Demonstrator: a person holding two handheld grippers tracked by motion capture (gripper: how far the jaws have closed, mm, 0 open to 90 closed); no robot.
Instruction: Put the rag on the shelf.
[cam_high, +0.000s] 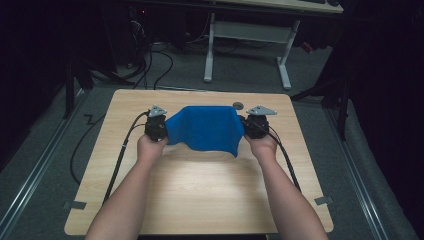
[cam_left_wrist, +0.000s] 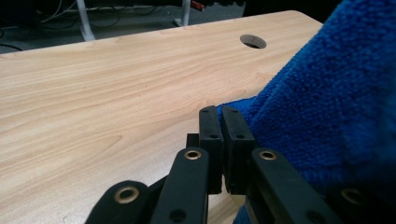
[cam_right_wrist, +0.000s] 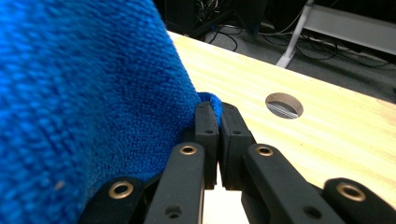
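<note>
1. High view: light wood-grain laminate tabletop (cam_high: 200, 200) with rounded corners, sitting on grey carpet floor (cam_high: 45, 150). Room is dark around it. A white-legged desk frame (cam_high: 245, 35) stands beyond the far edge, with black cables (cam_high: 150, 60) on the floor at far left. Metal floor rails (cam_high: 35, 175) run along both sides of the table. A small round cable hole (cam_high: 238, 105) sits near the table's far edge.
2. Same view: blue terry-cloth towel (cam_high: 205, 127) is stretched between both grippers over the far half of the table, middle sagging toward the person. Left gripper (cam_high: 156, 125) holds the towel's left edge, right gripper (cam_high: 255, 124) its right edge. Each has a grey triangular plate on top and a black cable trailing back along the forearm. Bright light patch on the wood below the towel.
3. Left gripper view: left gripper (cam_left_wrist: 220, 122) has its black jaws pressed together, pinching a corner of the towel (cam_left_wrist: 327, 102). Towel fills the right side. Bare tabletop (cam_left_wrist: 93, 93) to the left, cable hole (cam_left_wrist: 252, 41) at far right, desk legs and floor beyond.
4. Right gripper view: right gripper (cam_right_wrist: 217, 122) has its jaws closed on the towel (cam_right_wrist: 84, 93) edge, with blue cloth poking out between the tips. Towel covers the left side. Tabletop (cam_right_wrist: 327, 135) and cable hole (cam_right_wrist: 284, 105) to the right. Dark floor with cables and the white desk frame (cam_right_wrist: 299, 28) behind.
</note>
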